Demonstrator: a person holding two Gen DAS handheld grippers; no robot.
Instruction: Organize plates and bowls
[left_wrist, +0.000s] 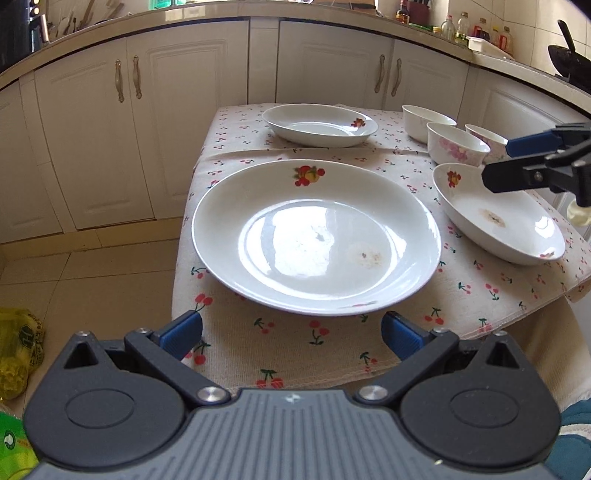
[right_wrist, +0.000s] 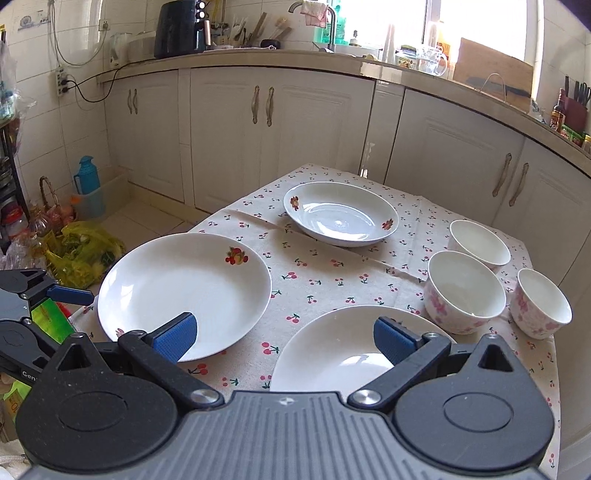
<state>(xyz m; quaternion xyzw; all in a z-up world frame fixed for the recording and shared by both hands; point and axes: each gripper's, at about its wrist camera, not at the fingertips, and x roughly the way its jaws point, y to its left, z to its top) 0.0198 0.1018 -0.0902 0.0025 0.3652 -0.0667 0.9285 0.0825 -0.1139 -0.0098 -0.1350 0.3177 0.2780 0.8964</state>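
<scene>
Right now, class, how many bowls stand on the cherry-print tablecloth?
3, clustered at the table's right side: a plain white bowl farthest back, a pink-flowered bowl in front of it, and a smaller pink-flowered bowl at the right edge. None seems hidden.

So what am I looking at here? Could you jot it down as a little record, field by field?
setting: kitchen, table under a cherry-print cloth
plates: three white ones, all apart: near-left plate, near-right plate, far plate
bowls: three, clustered at the right: flowered bowl, smaller flowered bowl, plain bowl
stacked: nothing yet
left gripper: jaws open, empty, before the near-left plate
right gripper: jaws open, empty, over the near-right plate
</scene>
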